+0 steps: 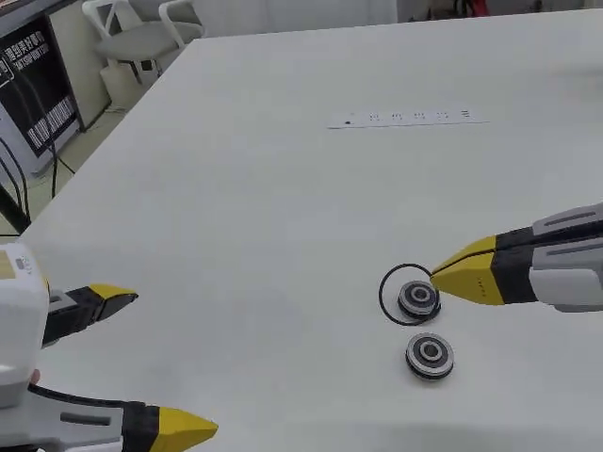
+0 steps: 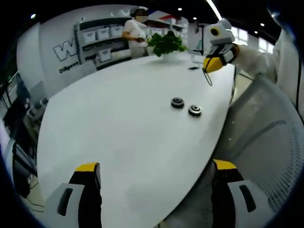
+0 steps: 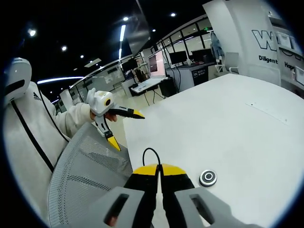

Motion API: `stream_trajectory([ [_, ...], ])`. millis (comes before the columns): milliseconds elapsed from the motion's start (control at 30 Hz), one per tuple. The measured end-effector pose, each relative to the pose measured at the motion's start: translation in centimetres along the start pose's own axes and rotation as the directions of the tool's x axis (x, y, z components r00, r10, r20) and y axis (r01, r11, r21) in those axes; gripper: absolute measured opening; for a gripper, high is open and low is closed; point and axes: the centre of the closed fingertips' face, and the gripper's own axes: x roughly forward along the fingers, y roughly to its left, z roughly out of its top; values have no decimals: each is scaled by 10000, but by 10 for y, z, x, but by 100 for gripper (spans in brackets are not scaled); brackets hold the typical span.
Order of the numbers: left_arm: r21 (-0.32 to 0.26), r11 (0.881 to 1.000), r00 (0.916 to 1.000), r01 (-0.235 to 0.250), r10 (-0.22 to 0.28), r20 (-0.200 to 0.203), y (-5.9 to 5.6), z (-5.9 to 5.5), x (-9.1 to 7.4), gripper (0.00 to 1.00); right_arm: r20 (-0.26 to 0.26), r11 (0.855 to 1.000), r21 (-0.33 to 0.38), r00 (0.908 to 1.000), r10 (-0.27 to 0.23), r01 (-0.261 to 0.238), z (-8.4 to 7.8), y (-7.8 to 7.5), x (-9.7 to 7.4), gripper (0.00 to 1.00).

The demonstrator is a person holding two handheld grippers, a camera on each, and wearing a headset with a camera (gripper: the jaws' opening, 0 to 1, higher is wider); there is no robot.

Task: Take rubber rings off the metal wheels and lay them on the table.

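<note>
head view: a narrow white strip with small dark markings point(image 1: 407, 118) lies flat on the far side of the white bench point(image 1: 264, 207). white plastic chairs point(image 1: 141, 38) stand beyond its far left corner, near a black sign panel with white lettering point(image 1: 33, 89). left gripper view: a green leafy plant point(image 2: 166, 43) at the far end; a standing person point(image 2: 134, 32) beside white shelves of bins point(image 2: 99, 35); a grey mesh chair back point(image 2: 270, 142) at right. right gripper view: computer monitors on desks point(image 3: 159, 61) under a long ceiling light point(image 3: 122, 33).

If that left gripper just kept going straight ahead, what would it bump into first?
Most likely the bare table, close beside a metal wheel. Depth is hard to judge from here.
</note>
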Motion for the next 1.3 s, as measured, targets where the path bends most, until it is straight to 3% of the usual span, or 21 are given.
stream_trajectory([
  [200,-416,9987,9992,303,-292,273,-6,4,6,100,-240,9998,57,9995,204,-203,-4,-2,14,0],
  [533,-507,9983,9996,291,-290,27,-2,-1,10,100,-782,9987,69,9957,505,-501,-14,-5,38,0],
  [1300,-623,9969,9984,473,-492,-289,-4,-10,21,100,-1874,9983,263,9807,553,-513,-53,-14,81,0],
])
